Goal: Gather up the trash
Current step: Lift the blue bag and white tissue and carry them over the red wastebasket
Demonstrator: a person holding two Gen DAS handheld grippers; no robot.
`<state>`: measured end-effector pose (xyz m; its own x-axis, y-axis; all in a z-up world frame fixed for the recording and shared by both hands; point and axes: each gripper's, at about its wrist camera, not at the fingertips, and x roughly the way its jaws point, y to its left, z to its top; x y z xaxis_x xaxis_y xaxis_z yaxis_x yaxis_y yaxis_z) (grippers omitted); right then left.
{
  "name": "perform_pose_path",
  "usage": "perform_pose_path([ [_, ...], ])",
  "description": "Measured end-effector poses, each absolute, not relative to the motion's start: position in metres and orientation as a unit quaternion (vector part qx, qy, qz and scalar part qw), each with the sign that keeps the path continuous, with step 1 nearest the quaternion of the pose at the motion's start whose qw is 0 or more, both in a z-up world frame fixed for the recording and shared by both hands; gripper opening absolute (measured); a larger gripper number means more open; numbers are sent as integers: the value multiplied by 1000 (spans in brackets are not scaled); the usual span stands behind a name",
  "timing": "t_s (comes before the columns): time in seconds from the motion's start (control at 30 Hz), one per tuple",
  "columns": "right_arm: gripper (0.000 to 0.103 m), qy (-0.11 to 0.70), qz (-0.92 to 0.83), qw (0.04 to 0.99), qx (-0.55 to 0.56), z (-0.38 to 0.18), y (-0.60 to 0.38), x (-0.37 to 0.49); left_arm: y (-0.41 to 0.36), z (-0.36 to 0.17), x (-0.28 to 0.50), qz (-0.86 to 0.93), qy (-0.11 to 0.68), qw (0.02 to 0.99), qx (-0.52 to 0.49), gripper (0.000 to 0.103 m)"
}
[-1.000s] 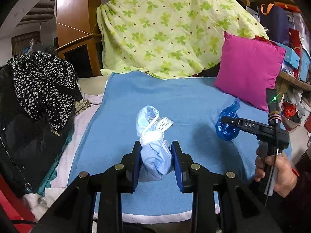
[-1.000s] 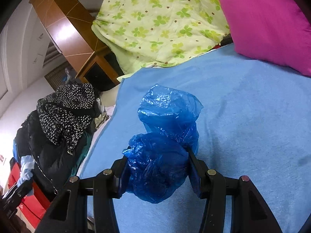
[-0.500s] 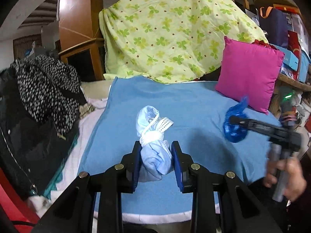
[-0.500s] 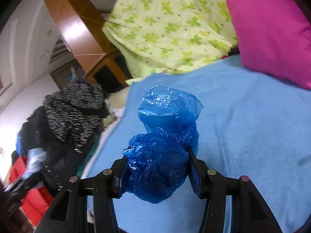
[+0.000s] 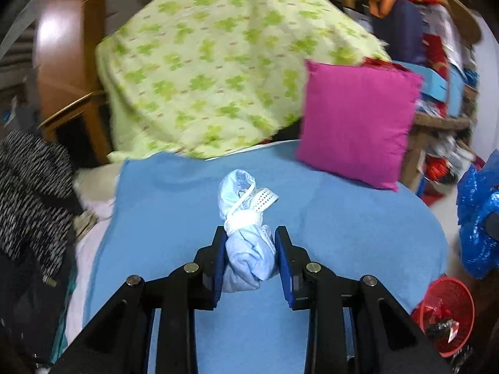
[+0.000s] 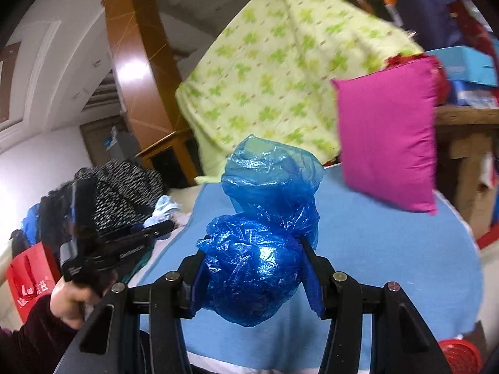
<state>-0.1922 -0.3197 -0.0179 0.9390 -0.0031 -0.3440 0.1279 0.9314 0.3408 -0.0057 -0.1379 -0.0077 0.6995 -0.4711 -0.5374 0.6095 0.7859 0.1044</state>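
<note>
My left gripper is shut on a pale blue wad of trash tied with white elastic, held above the blue blanket. My right gripper is shut on a crumpled dark blue plastic bag, also lifted above the blanket. That bag shows at the right edge of the left wrist view. The left gripper with its pale wad shows at the left of the right wrist view, held in a hand. A red mesh bin with scraps inside stands on the floor at lower right; its rim shows in the right wrist view.
A magenta cushion leans at the back right of the bed. A green clover quilt is piled behind. Dark speckled clothes lie along the left side. A red paper bag stands on the floor. Cluttered shelves are at the right.
Both grippers have pulled back and turned right with their loads. The blue bag has moved to the right edge of the left view, and the red bin has come into sight.
</note>
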Motion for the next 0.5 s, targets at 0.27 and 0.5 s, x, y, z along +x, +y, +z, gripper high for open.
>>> perform_pose_path([
  [0.27,55,154,-66,968,186,-13,-356,-249,-200,3,-55,-352,219,892,181,32],
  [0.5,55,144,-88,965,198,-21,-380,-296,-241,9,-88,-384,200,877,208,32],
])
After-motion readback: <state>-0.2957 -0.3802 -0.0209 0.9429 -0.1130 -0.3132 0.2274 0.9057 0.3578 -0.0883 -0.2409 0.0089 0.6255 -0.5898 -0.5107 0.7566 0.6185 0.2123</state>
